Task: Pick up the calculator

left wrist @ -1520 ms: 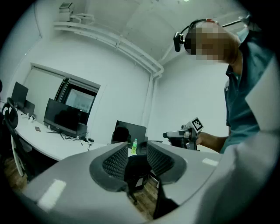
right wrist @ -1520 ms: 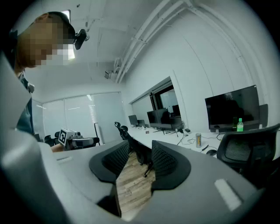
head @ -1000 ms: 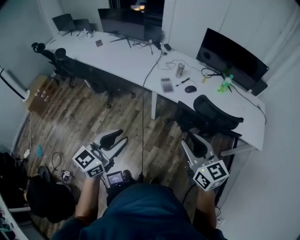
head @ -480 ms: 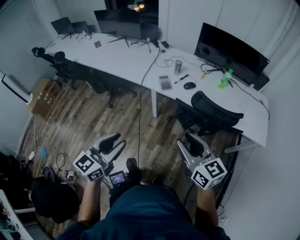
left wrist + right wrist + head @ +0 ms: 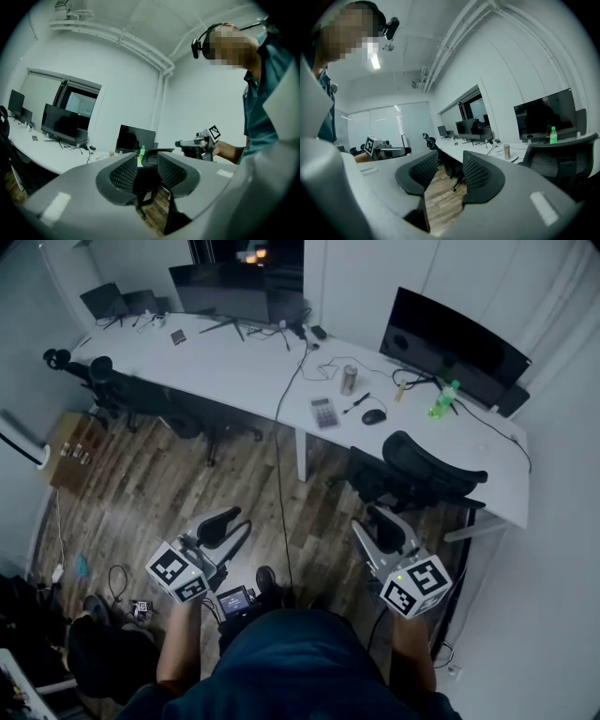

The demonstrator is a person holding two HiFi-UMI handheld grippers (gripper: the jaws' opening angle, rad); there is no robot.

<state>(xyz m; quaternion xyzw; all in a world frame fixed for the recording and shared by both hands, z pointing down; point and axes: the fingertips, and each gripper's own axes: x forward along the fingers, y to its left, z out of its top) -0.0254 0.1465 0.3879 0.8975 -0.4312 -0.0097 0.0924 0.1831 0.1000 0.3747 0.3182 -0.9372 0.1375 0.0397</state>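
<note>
The calculator (image 5: pixel 323 412) is a small grey slab lying flat near the front edge of the long white desk (image 5: pixel 234 367), far ahead of both grippers. My left gripper (image 5: pixel 228 524) hangs over the wooden floor at the lower left, held level. Its jaws stand apart with nothing between them (image 5: pixel 146 171). My right gripper (image 5: pixel 382 526) is at the lower right, just in front of a black office chair (image 5: pixel 412 470). It is also open and empty (image 5: pixel 450 171). The calculator cannot be made out in either gripper view.
Beside the calculator stand a drink can (image 5: pixel 348 380), a black mouse (image 5: pixel 373 416) and a green bottle (image 5: pixel 441 401) before a dark monitor (image 5: pixel 450 338). A black cable (image 5: pixel 278 474) hangs from the desk to the floor. More chairs (image 5: pixel 122 390) line the desk's left stretch.
The desk and its things have drifted slightly left in the head view. Both grippers stay in nearly the same spots in the picture, with their jaws unchanged and empty.
</note>
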